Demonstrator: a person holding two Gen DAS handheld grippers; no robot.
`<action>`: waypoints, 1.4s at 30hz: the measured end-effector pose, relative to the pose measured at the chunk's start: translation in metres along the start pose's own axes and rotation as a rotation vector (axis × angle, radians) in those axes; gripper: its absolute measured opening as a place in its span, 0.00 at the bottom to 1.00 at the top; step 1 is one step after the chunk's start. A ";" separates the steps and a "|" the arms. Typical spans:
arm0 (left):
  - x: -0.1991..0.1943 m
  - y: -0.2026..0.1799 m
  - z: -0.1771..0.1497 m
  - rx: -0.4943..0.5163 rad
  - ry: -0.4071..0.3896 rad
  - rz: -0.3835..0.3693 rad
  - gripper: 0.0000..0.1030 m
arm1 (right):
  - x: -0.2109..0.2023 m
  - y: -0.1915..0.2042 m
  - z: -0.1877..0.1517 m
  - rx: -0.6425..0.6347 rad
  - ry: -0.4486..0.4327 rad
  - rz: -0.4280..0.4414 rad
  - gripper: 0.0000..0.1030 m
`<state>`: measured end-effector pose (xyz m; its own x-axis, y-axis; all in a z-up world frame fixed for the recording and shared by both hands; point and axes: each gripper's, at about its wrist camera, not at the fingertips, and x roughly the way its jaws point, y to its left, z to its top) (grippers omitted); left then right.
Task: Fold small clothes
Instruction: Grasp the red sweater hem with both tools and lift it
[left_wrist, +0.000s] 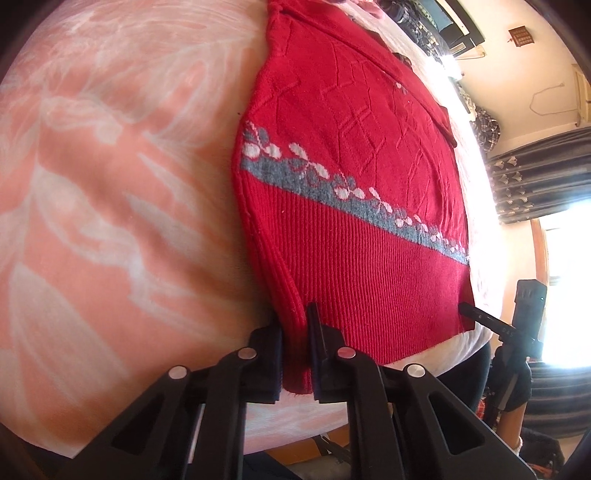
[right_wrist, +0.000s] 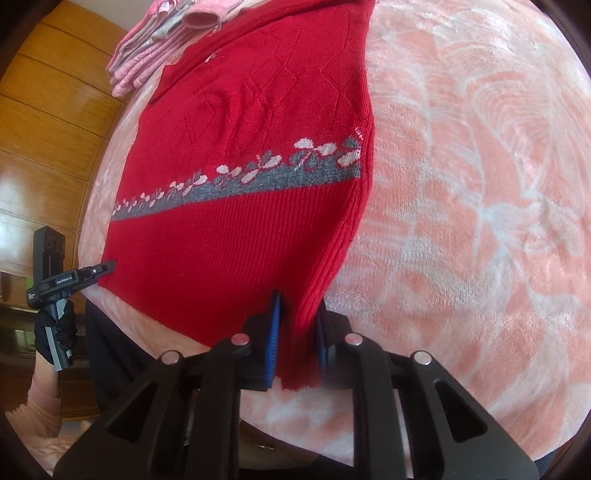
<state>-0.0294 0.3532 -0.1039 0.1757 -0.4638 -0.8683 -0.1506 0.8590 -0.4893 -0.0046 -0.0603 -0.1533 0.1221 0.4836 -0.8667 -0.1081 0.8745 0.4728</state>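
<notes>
Peach floral blanket (left_wrist: 110, 221) fills the left wrist view, with the red knitted sweater (left_wrist: 351, 184) lying flat from 12 to 5 o'clock. At 6 o'clock, the left gripper (left_wrist: 297, 354) is clamped on the sweater's hem corner.

Through the right wrist view, the right gripper (right_wrist: 297, 343) pinches the opposite hem corner at 6 o'clock; folded pink clothes (right_wrist: 155, 44) sit at 11 o'clock.

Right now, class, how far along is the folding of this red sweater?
Done: a pile of folded pink clothes lies beyond the red sweater, which lies flat on the peach blanket. In hand: the left gripper and right gripper each pinch a hem corner. Left: no crosswise fold shows yet.
</notes>
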 end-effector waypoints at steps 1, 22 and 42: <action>0.000 0.000 0.000 -0.006 -0.002 -0.004 0.10 | 0.000 0.000 0.000 0.004 -0.002 0.006 0.09; -0.030 -0.034 0.019 0.050 -0.093 -0.089 0.07 | -0.050 0.007 0.014 0.001 -0.092 0.177 0.06; -0.055 -0.057 0.134 0.051 -0.213 -0.114 0.07 | -0.076 0.009 0.127 0.013 -0.129 0.261 0.06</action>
<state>0.0997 0.3588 -0.0178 0.3909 -0.5071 -0.7682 -0.0697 0.8158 -0.5741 0.1110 -0.0843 -0.0633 0.2162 0.6921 -0.6887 -0.1399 0.7201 0.6797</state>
